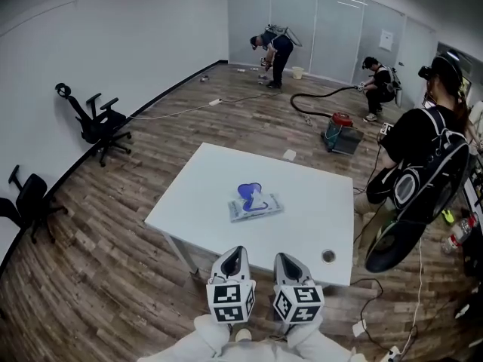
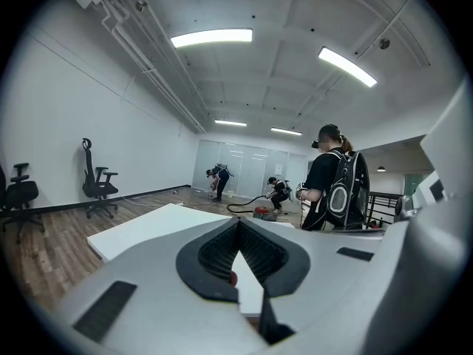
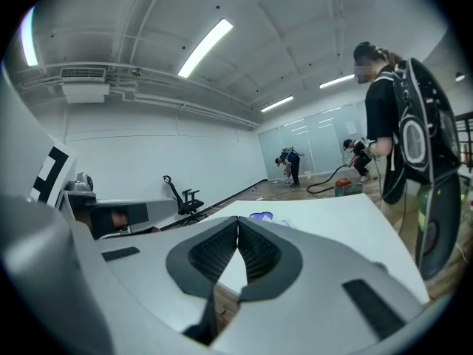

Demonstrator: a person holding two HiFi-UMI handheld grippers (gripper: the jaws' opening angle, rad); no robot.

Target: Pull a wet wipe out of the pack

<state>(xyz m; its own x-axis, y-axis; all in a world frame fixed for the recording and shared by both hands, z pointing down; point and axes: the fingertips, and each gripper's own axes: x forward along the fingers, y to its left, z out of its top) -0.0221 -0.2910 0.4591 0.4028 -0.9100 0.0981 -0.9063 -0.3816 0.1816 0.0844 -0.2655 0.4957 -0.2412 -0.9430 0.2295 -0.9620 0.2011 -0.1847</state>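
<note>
Table: white, square, on a wooden floor.
Pack of wet wipes: flat near the table's middle, blue flap raised at its far end, well apart from both grippers.
Left gripper: near side of the table, just short of its edge; jaws closed tip to tip, nothing between them.
Right gripper: just beside the left one, on its right; jaws likewise pressed together, empty.
Office chairs: two, by the left wall.
Person with backpack: standing right of the table.
Two more people: far end of the room, bent low.
</note>
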